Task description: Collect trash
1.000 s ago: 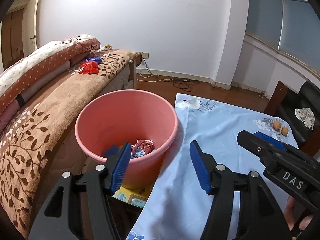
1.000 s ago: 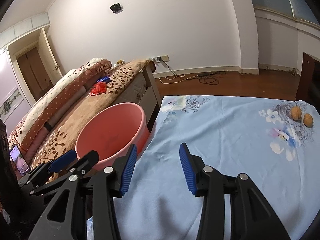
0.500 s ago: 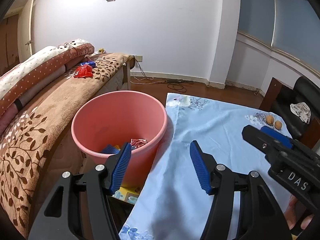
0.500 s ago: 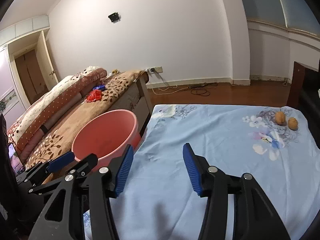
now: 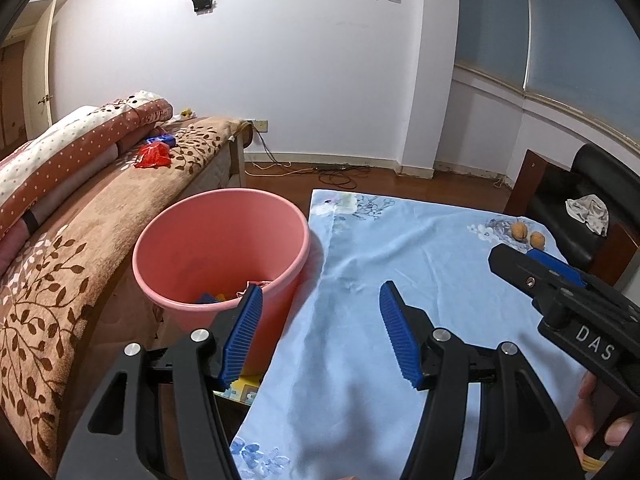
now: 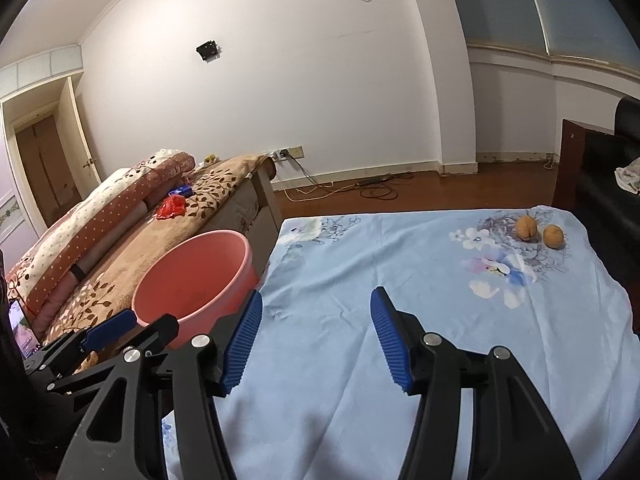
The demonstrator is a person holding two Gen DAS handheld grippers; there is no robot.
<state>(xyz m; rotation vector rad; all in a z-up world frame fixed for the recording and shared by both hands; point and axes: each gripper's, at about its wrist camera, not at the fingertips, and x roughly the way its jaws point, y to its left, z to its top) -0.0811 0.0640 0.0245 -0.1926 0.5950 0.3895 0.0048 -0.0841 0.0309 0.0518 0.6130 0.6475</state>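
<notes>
A pink bucket [image 5: 220, 256] [image 6: 192, 280] stands between the bed and the table, with several wrappers [image 5: 212, 299] at its bottom. My left gripper [image 5: 320, 336] hangs open and empty over the gap between the bucket and the blue floral tablecloth [image 5: 400, 248]. My right gripper [image 6: 316, 338] is over the cloth [image 6: 400, 264], its jaws opening with nothing between them. Two walnuts [image 5: 528, 235] [image 6: 540, 231] lie at the cloth's far right corner. A red wrapper [image 5: 152, 157] [image 6: 172, 206] and a blue packet [image 5: 162, 141] [image 6: 181, 191] lie on the bed.
A bed with a brown leaf-pattern blanket [image 5: 60, 272] and a rolled dotted quilt [image 5: 72, 152] fills the left. A black chair [image 5: 576, 216] with a crumpled cloth [image 5: 588, 213] stands behind the table. Cables [image 6: 376, 190] trail on the wooden floor. A lit phone [image 6: 22, 326] lies at the far left.
Both grippers have drawn back from the bucket, which now looks smaller and farther off. The right gripper's jaws have spread wider. The left jaws keep the same gap.
</notes>
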